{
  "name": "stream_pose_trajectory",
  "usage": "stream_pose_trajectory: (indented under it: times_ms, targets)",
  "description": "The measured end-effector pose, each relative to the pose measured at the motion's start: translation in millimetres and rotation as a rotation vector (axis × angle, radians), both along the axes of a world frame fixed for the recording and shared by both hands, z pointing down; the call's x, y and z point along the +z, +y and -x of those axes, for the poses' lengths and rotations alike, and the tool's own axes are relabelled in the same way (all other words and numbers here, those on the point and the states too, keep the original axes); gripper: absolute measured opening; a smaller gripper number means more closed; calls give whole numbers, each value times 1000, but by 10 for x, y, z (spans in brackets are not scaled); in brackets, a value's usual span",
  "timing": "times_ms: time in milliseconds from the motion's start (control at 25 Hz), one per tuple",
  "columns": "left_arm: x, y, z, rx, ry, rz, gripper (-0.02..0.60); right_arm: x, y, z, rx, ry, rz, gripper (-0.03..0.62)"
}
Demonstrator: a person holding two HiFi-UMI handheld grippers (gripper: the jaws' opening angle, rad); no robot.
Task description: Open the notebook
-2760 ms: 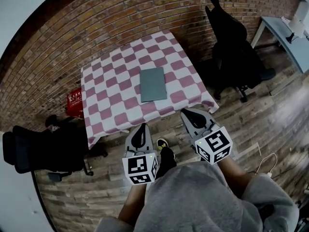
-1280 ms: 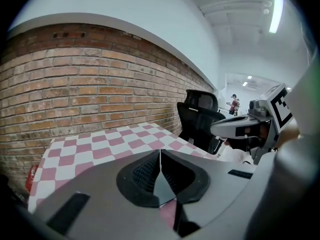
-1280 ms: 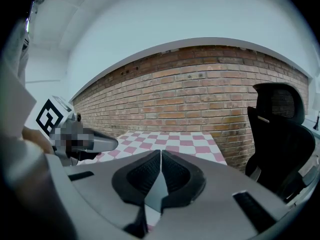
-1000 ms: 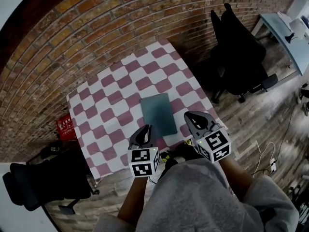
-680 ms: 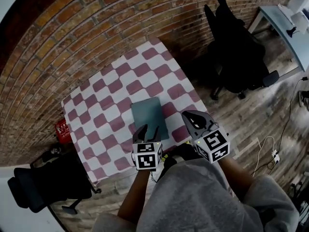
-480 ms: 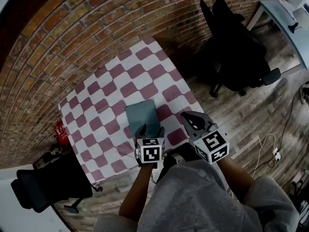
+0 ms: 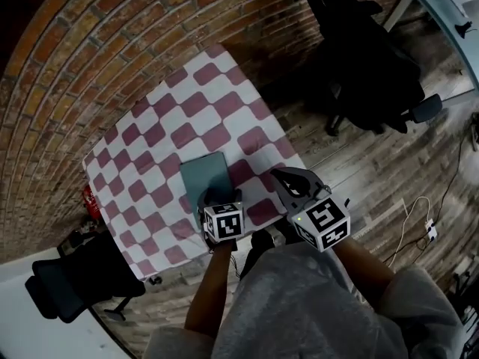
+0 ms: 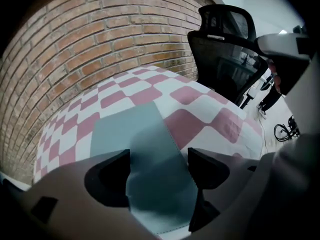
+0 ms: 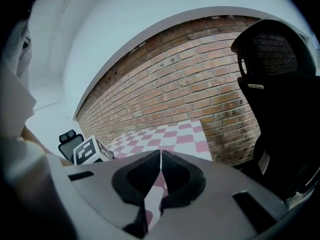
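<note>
While our left gripper [image 7: 218,198] hangs over the near end of the notebook [image 7: 203,172], its jaws opening wide and pressing on nothing, our right gripper [image 7: 279,175] sits just to the right, jaws together and empty. The notebook lies close to the near edge of the table [image 7: 150,133], with bare checked cloth left, right and beyond. Plain grey-green, it is closed and flat, its long axis running near to far.
</note>
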State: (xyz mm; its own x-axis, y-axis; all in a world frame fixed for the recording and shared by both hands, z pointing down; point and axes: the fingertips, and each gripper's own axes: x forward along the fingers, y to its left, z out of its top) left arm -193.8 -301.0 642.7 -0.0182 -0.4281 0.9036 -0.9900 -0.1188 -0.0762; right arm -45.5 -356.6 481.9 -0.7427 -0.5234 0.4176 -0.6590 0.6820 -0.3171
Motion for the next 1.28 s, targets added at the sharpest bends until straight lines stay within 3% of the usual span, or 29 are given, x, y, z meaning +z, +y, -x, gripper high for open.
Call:
stream_pose_trajectory:
  times_ms: [280, 400, 480, 560, 1000, 1280]
  targets:
    - [-30, 27, 5, -66, 78, 24, 313, 17, -18, -7, -13, -31, 13, 28]
    - [-137, 13, -74, -73, 126, 18, 221, 1, -35, -4, -13, -43, 10, 28]
    - [-167, -2, -130, -48, 106, 8, 131, 3, -45, 6, -14, -47, 6, 28]
    - [-142, 11, -153, -25, 69, 6, 95, 4, -44, 16, -16, -50, 6, 28]
    - [-205, 11, -165, -40, 92, 10, 60, 247, 1, 216, -68, -51, 67, 28]
    - [-283, -29, -182, -16, 81, -9, 54, 1080, 329, 813, -272, 57, 250, 29]
